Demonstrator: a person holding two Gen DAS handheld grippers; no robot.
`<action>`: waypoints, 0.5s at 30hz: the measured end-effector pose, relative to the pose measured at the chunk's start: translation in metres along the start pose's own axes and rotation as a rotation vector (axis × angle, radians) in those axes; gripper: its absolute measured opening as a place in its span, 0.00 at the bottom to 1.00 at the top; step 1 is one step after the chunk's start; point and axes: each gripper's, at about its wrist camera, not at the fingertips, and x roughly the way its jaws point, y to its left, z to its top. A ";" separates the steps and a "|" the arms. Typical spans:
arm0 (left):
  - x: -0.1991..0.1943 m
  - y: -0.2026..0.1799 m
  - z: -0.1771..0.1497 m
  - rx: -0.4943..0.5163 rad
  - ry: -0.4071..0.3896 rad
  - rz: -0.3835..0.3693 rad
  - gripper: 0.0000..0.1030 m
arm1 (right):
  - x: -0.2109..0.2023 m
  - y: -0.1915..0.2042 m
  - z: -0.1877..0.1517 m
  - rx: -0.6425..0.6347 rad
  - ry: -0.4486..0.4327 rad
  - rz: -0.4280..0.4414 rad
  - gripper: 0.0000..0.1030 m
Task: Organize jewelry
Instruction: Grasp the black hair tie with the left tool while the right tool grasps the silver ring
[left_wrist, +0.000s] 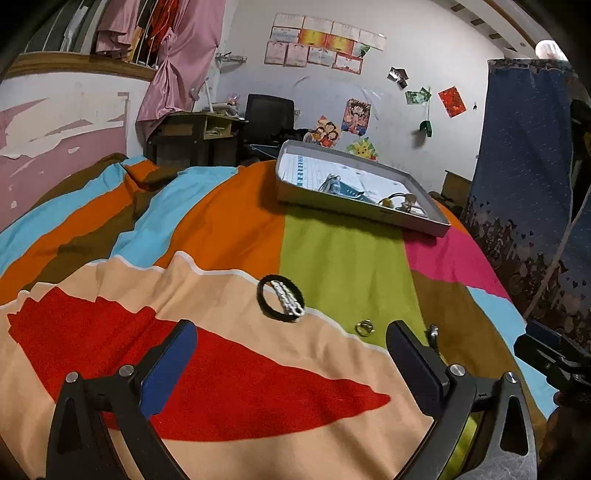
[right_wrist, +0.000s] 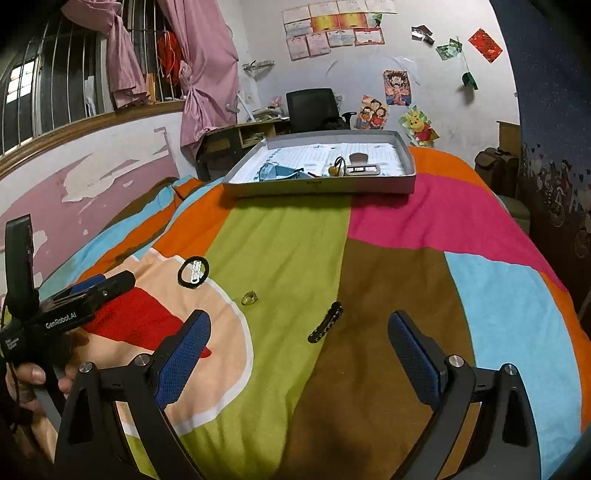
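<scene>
A bed with a colourful striped bedsheet (right_wrist: 280, 236) fills the room's foreground. At its far end lies a grey tray (right_wrist: 321, 184) that already holds several small pieces. On the sheet rest a black hair tie (right_wrist: 193, 272) with a silver clip (left_wrist: 287, 303) inside it, a small ring (right_wrist: 249, 297) nearby, and a dark hairpin (right_wrist: 325, 322). The left tool (left_wrist: 291, 345) and the right tool (right_wrist: 299, 336) both hover with fingers apart, holding nothing.

Both wrist views low over bedspread (left_wrist: 332, 258), facing wall; sharing grey tray (right_wrist: 317, 188)
</scene>
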 end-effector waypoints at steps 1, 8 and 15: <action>0.002 0.003 0.001 -0.002 0.003 0.001 1.00 | 0.004 0.002 0.001 -0.001 0.006 0.003 0.92; 0.020 0.023 0.010 0.004 0.044 -0.023 1.00 | 0.026 0.018 0.011 -0.051 0.033 0.034 0.92; 0.038 0.041 0.021 0.031 0.090 -0.063 1.00 | 0.060 0.033 0.024 -0.060 0.063 0.085 0.92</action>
